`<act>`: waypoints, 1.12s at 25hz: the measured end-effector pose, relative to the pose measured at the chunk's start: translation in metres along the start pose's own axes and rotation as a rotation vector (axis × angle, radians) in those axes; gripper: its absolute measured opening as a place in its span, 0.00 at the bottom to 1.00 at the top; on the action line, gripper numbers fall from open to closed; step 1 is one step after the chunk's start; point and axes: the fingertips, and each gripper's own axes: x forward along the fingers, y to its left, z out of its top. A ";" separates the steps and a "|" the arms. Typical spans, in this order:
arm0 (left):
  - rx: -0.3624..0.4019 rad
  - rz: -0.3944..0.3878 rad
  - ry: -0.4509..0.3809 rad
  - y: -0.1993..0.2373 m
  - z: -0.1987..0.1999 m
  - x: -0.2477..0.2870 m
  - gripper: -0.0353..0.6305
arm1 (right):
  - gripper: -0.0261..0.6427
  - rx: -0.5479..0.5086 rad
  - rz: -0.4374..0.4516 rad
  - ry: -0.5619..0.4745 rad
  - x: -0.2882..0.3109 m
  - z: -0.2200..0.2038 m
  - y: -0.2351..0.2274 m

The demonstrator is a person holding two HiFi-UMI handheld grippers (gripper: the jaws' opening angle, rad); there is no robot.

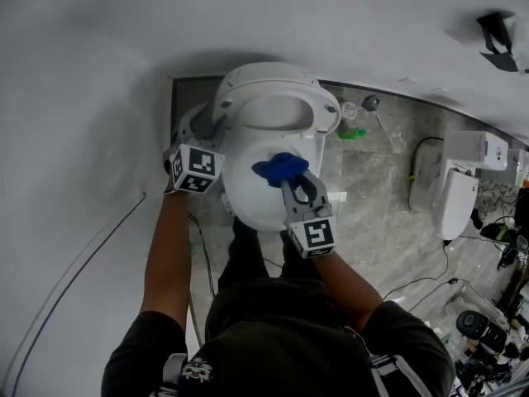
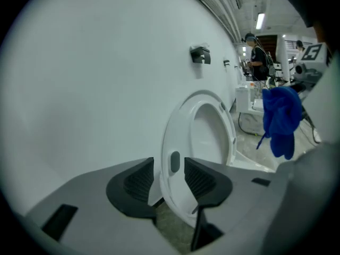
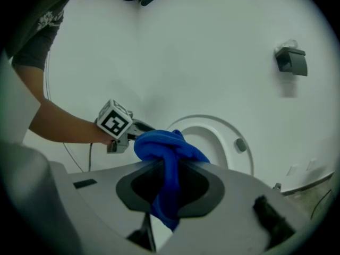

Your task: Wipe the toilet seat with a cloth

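Observation:
The white toilet [image 1: 248, 201] stands against the wall with its seat [image 1: 327, 112] raised. In the left gripper view the seat's edge [image 2: 171, 142] stands upright between the jaws of my left gripper [image 2: 169, 177], which is open; the pads do not press on it. In the head view my left gripper [image 1: 198, 137] is at the toilet's left rear. Over the bowl, my right gripper [image 1: 295, 184] is shut on a bunched blue cloth [image 1: 279, 169]. The cloth [image 3: 166, 152] hangs through the jaws of my right gripper [image 3: 169, 184], with the seat [image 3: 234, 133] behind it.
White wall runs along the left and back. A second toilet [image 1: 459, 193] stands to the right, cables lie on the marble floor [image 1: 376, 213], and a green item [image 1: 354, 135] lies near the base. A black holder [image 1: 498, 31] is on the wall. A person [image 2: 258, 57] stands far off.

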 end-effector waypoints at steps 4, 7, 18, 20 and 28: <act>0.095 -0.051 0.025 -0.009 0.014 0.014 0.31 | 0.15 -0.025 0.062 0.015 -0.023 -0.009 0.014; 0.162 -0.077 0.057 -0.017 0.019 0.020 0.31 | 0.15 -0.003 0.072 0.004 -0.034 -0.009 0.016; 0.189 -0.051 0.111 -0.030 0.019 0.011 0.31 | 0.15 0.046 0.049 -0.095 -0.061 0.019 -0.006; 0.222 -0.058 0.131 -0.037 0.014 -0.002 0.31 | 0.15 0.046 0.045 -0.125 -0.067 0.029 -0.009; 0.295 -0.173 0.227 -0.087 -0.013 -0.063 0.31 | 0.15 -0.007 0.079 -0.156 -0.094 0.039 -0.024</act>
